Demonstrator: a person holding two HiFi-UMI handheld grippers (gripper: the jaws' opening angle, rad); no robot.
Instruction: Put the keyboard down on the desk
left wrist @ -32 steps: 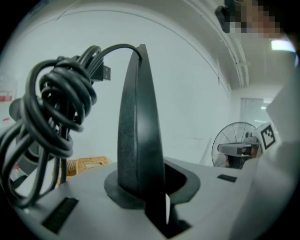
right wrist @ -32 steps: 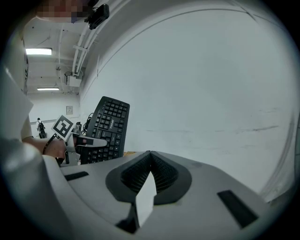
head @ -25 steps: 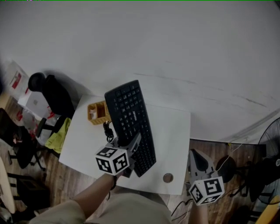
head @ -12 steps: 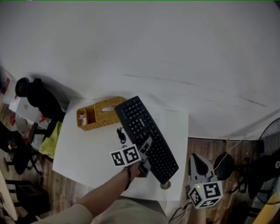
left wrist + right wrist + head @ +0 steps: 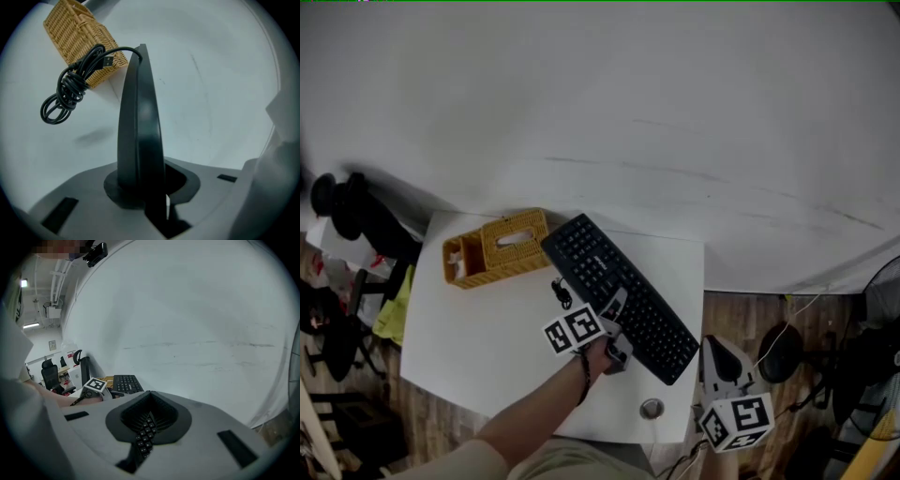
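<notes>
**One keyboard in the left tongs, not yet laid flat**

The left tongs (image 5: pixel 612 319) are clamped on the near long edge of the black keyboard (image 5: pixel 639 306), about halfway along it. The left gripper view shows the keyboard edge-on, pinched between the two jaws. It runs slantwise over the white surface (image 5: pixel 487 347), from the middle of the far edge toward the near right corner, with its keys facing up. Its cable (image 5: pixel 70 89) is wound into a bundle and dangles off the far end. The cable's shadow lies apart from it on the surface, so the keyboard looks raised rather than resting, though I cannot be sure of that.

A wicker basket (image 5: pixel 492 248) stands at the far left corner, just beside the keyboard's far end. A small round thing (image 5: pixel 652 409) lies near the near edge, toward the right. The right tongs (image 5: pixel 720 339) hang off the near right corner, jaws together and with nothing between them.

The step in hand looks like the lowering itself. The next move calls for levelling the keyboard and bringing it down on the bare middle of the surface. It should stay clear of the basket, and the cable bundle should not end up trapped underneath. Only once the keyboard's weight is on the surface should the left jaws part.
</notes>
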